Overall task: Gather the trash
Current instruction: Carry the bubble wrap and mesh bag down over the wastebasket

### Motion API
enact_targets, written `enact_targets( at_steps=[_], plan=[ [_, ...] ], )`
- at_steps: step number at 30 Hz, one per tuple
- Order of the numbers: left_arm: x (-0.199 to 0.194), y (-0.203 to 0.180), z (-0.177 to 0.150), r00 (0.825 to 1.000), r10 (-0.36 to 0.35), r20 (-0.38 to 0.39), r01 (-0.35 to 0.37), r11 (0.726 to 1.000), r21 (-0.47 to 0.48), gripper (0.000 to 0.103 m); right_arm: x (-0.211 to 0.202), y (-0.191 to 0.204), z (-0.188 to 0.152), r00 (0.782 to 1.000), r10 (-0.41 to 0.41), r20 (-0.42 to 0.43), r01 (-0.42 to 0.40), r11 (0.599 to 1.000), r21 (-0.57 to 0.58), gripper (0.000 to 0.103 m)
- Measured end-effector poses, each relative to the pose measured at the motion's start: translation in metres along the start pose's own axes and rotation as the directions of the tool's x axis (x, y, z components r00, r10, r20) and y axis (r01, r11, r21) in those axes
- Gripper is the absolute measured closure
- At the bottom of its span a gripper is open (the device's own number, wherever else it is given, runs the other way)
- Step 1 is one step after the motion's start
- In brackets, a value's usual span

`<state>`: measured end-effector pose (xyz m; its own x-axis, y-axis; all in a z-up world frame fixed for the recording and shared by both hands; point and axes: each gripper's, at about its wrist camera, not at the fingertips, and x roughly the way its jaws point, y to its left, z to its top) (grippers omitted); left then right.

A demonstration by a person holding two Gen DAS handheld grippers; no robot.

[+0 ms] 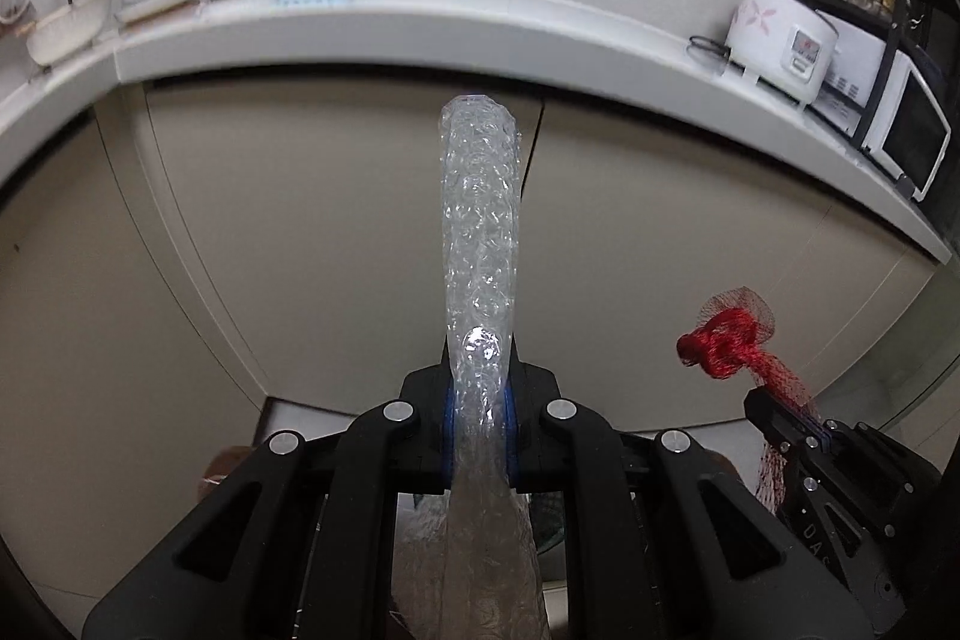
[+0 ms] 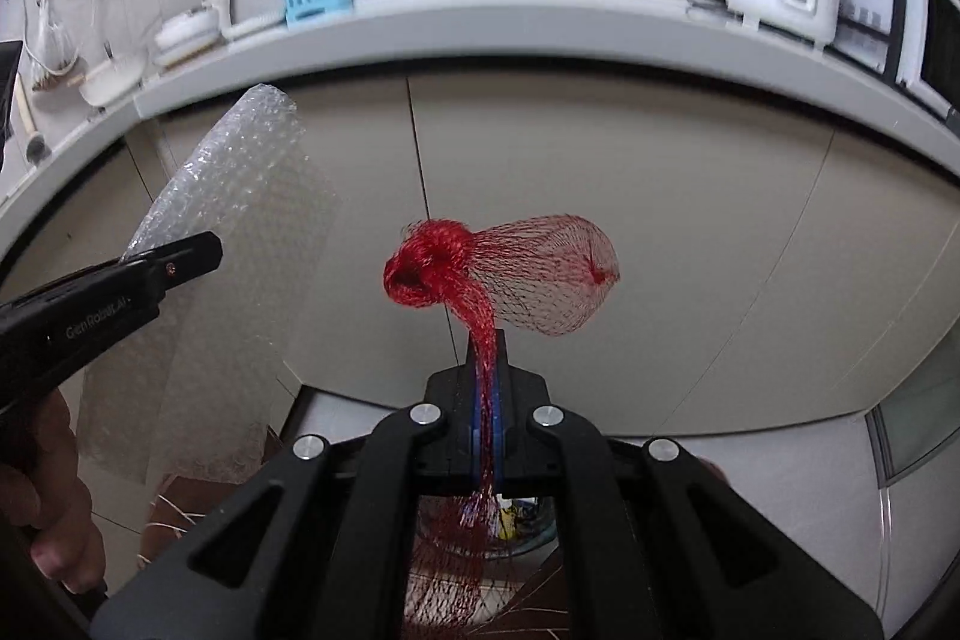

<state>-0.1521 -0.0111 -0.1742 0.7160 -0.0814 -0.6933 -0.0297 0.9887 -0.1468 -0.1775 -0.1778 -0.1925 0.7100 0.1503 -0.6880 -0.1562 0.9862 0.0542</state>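
While bubble wrap is pinched in the left gripper | red net is pinched in the right gripper, both before cabinet doors | risk: limp tails may be snagged at the bin rim below.

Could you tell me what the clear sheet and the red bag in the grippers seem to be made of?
Clear sheet: looks like plastic bubble wrap, glossy and see-through, covered in small air bubbles.
Red bag: apparently a plastic or synthetic mesh net, open diamond weave, knotted into a dense bunch; the exact fibre can't be told.

Red mesh net pinched in right tongs
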Motion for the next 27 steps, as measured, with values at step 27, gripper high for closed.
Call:
enact_targets(
  at_steps=[27],
  plan=[
    [0.233,0.017,-0.105,0.94,-0.035,-0.339,0.016,0.998,-0.059,0.092,0.226,-0.038,-0.077,0.935,-0.021,-0.354,0.048,0.996,0.069,0.102]
  ],
)
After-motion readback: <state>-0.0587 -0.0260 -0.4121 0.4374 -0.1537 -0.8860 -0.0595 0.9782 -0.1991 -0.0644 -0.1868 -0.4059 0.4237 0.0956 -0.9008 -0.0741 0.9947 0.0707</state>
